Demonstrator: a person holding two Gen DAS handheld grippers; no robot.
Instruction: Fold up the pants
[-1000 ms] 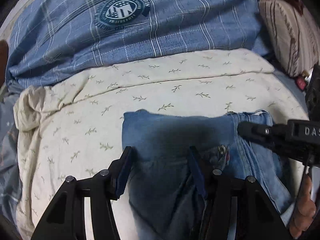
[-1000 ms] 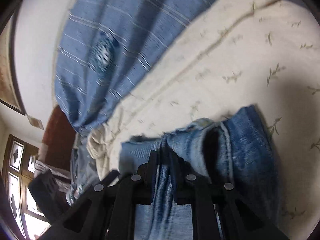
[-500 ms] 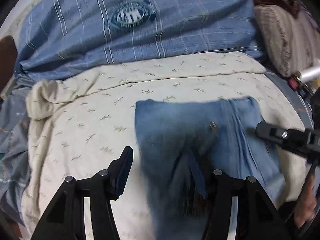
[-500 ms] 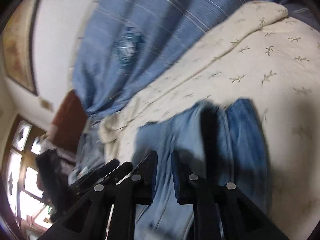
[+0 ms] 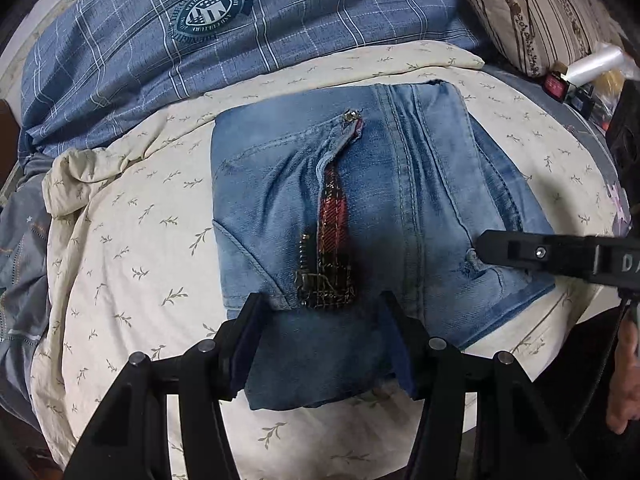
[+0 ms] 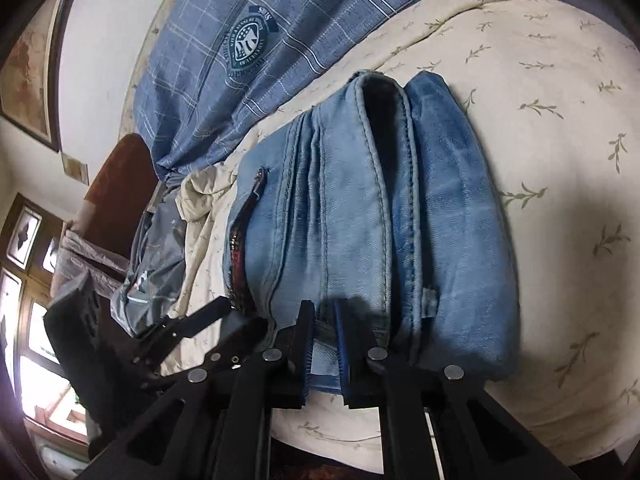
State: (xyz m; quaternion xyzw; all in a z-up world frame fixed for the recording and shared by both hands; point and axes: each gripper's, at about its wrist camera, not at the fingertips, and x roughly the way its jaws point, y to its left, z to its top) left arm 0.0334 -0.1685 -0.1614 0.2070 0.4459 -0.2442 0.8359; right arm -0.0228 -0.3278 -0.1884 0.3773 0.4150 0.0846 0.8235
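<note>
Light blue jeans (image 5: 400, 200) lie folded into a compact stack on a cream leaf-print sheet (image 5: 132, 240), open fly and red plaid lining facing up. My left gripper (image 5: 320, 324) is open, its fingers straddling the near edge of the stack. My right gripper (image 6: 322, 332) is nearly closed, with the jeans' (image 6: 360, 208) near edge between its pads; it also shows in the left wrist view (image 5: 552, 254), reaching in from the right.
A blue plaid duvet with a crest badge (image 5: 208, 12) lies behind the sheet. A striped pillow (image 5: 532, 12) and small items (image 5: 576, 80) sit at the far right. Grey bedding (image 5: 20, 240) bunches at the left. A wall, picture frame and window (image 6: 28, 80) show left.
The jeans have been folded over from a hanging bundle into a flat stack on the sheet. Both grippers pulled back toward its near edge.
</note>
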